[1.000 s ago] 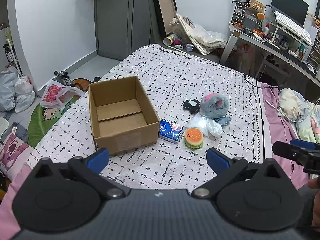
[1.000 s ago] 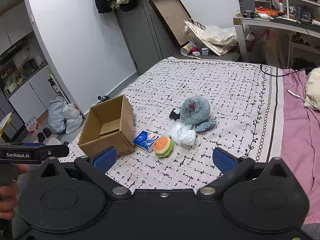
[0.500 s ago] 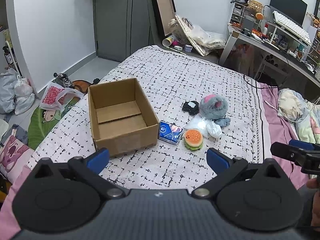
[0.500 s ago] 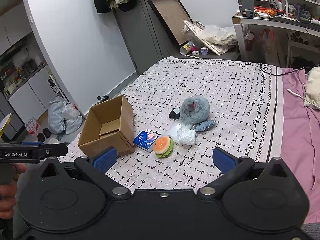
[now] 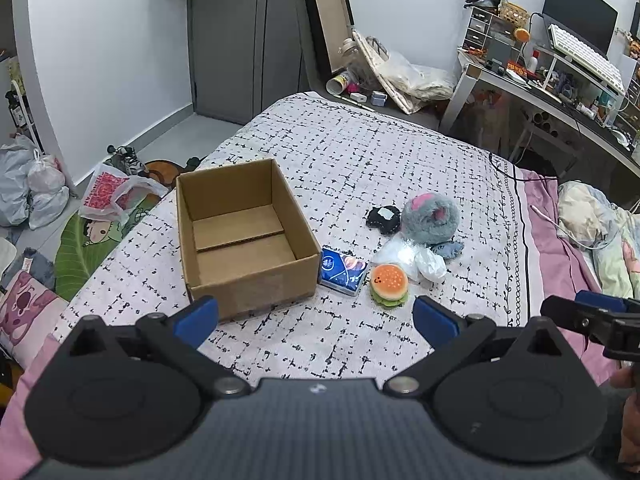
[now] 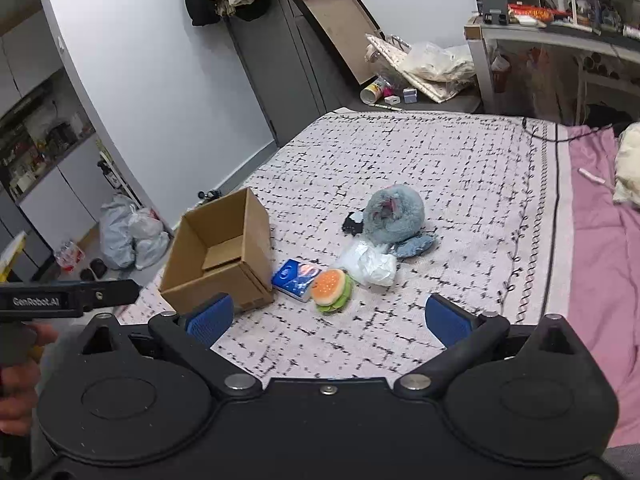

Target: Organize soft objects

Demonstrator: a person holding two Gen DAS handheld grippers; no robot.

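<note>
Both wrist views face forward, set back, sharing the bed (image 5: pixel 400 152) and box (image 6: pixel 224 256).

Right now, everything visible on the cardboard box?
The cardboard box is plain brown corrugated card, open-topped, upright on the patterned bed cover, with nothing inside. Two bottom flaps overlap on its floor, leaving a step. It sits left of the soft items; the blue tissue pack lies against or almost against its right wall. Neither gripper touches it.

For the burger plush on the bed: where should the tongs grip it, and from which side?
Grip the burger plush across its round bun edges, coming down from above on the near side. The blue packet and white bag crowd its left and far sides; the near side looks open.
</note>
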